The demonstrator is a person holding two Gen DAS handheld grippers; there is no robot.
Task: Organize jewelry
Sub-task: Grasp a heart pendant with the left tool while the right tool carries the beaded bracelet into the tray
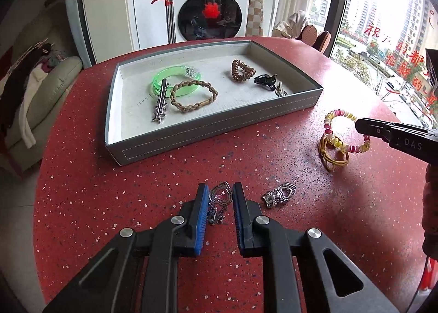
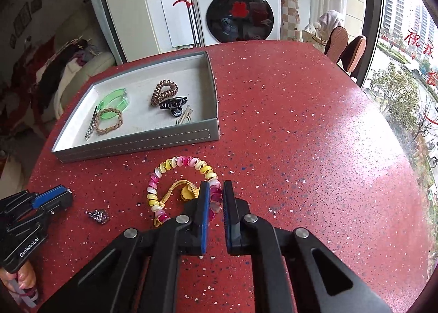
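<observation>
The left gripper (image 1: 218,200) stands over a silver heart-shaped clip (image 1: 219,196) lying on the red speckled worktop (image 1: 164,170). Its jaws sit narrow on either side of the clip, yet a sliver of worktop shows at each blue pad, so they bracket the piece without clearly pressing it. The clip's near end, a dark dangling bit, is partly tucked behind the left pad. A second silver heart clip (image 1: 279,194) lies just to the right, apart from the gripper.

The right gripper (image 2: 216,198) has its jaws clenched on the pink and yellow spiral hair tie (image 2: 182,165): a stretch of the coil is pinched between the pads, and the part below the pads is hidden. A yellow elastic band (image 2: 175,190) lies inside the loop, its right end covered by the left pad, so whether it is caught too cannot be told. In the left wrist view only the right gripper's tip shows, cut by the frame edge.

The grey tray (image 1: 216,125) sits at the far left of the worktop. In it lie a green bangle (image 1: 175,75), a braided bracelet (image 1: 193,95), a silver bar clip (image 1: 161,102), a brown spiral tie (image 1: 242,70), a black claw clip (image 1: 265,81) and a small metal clip (image 1: 280,90), half hidden behind the tray's near wall.
</observation>
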